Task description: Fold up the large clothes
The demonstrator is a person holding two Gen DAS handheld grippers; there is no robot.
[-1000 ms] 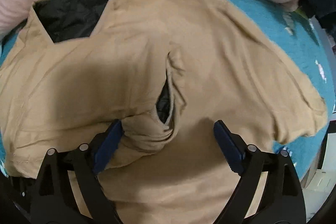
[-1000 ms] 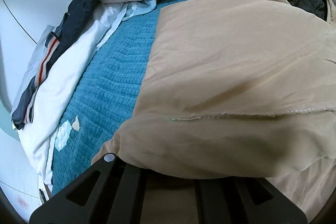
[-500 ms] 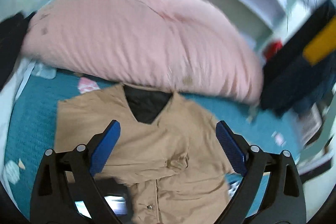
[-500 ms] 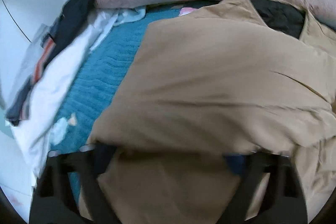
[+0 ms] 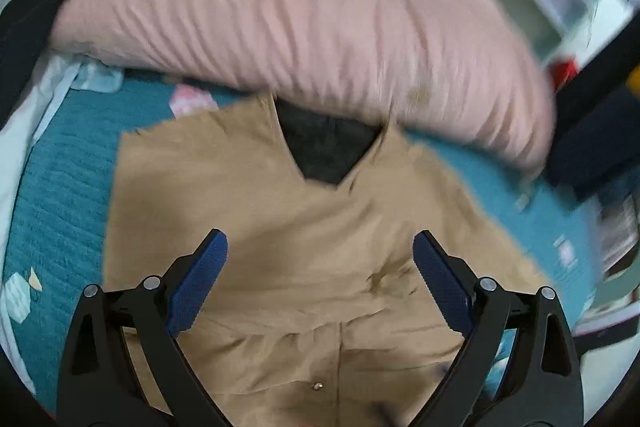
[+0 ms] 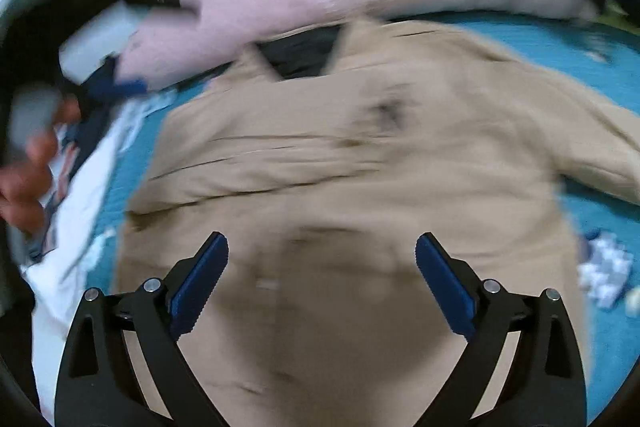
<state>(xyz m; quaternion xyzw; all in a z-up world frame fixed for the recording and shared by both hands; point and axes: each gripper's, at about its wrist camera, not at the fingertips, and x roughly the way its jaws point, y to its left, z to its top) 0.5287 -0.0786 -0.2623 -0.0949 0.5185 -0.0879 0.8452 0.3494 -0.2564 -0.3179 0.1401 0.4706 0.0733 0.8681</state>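
A tan jacket (image 5: 256, 211) with a dark lining at its V-neck lies flat on a teal bed cover (image 5: 60, 195), sleeves folded across its front. My left gripper (image 5: 320, 247) is open and empty, held above the jacket's chest. The jacket also shows in the right wrist view (image 6: 360, 187), blurred. My right gripper (image 6: 322, 247) is open and empty, held above the jacket's lower body.
A big pink pillow (image 5: 300, 7) lies just behind the collar. White and dark clothes (image 6: 92, 155) are piled at the left of the bed. A person's hand (image 6: 24, 171) shows at the far left. Dark items (image 5: 592, 131) stand at the right.
Both grippers have let go of the jacket and pulled up and back from it. The right gripper, buried in cloth before, now stands open and in view.
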